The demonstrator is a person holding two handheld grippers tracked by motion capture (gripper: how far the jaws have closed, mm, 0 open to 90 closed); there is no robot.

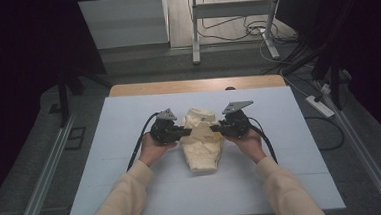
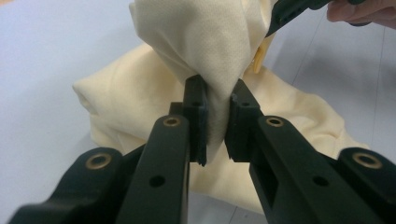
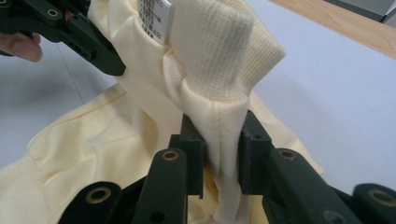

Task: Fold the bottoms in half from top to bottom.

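Garment (image 1: pixel 200 139) lengthwise, collar away

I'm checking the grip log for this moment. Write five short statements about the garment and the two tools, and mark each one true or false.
1. The left tool is shut on a fold of the cream garment. True.
2. The right tool is open and clear of the fabric. False: it is shut on a ribbed edge of the garment.
3. The garment lies on a pale blue mat. True.
4. The garment is dark blue. False: it is cream.
5. A printed label shows in the right gripper view. True.
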